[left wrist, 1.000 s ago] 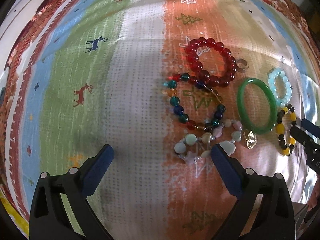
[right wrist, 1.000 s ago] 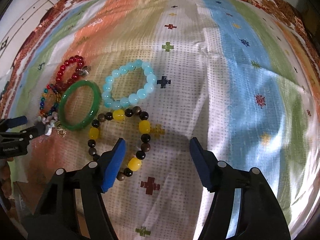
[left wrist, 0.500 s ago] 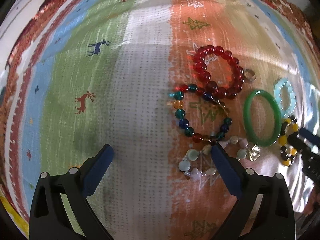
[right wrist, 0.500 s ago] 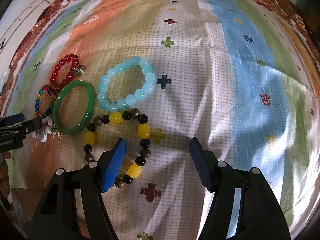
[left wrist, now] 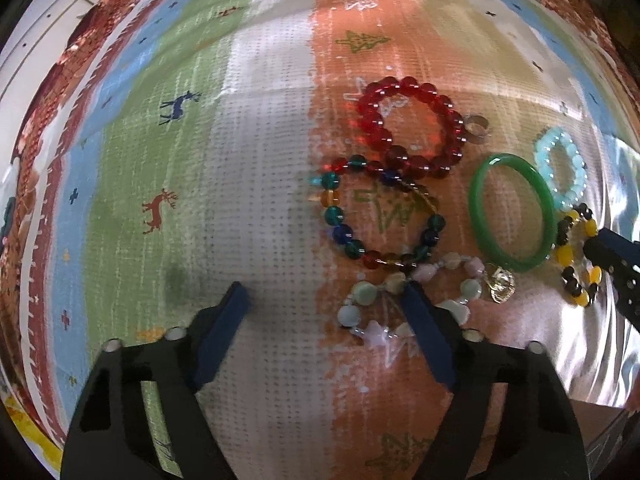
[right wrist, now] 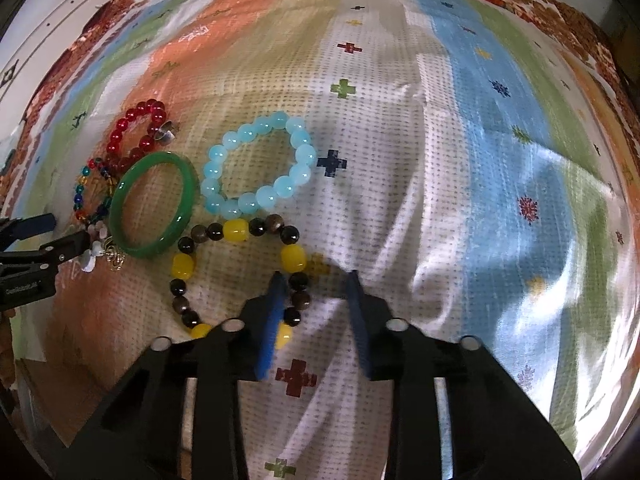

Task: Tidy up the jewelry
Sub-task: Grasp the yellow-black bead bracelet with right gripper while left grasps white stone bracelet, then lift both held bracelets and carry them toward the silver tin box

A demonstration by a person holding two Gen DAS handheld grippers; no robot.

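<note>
Right gripper (right wrist: 314,278) jaws narrowed since earlier, still parted, astride round black-and-yellow bead bracelet (right wrist: 240,270); left gripper (left wrist: 326,294) low, jaws wide, over glossy pastel bracelet (left wrist: 404,304).

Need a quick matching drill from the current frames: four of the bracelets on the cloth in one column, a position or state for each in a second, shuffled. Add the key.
Items
1. green bangle
2. light blue bead bracelet
3. yellow and dark bead bracelet
4. pale stone bracelet with gold charm

States
A. beside the open left gripper's right finger
B. straddled by the right gripper, its beads between the two fingers
C. rigid ring lying between the red and light blue bead bracelets
D. farther from the right wrist camera than the yellow and dark one

Pairs: 1-C, 2-D, 3-B, 4-A
</note>
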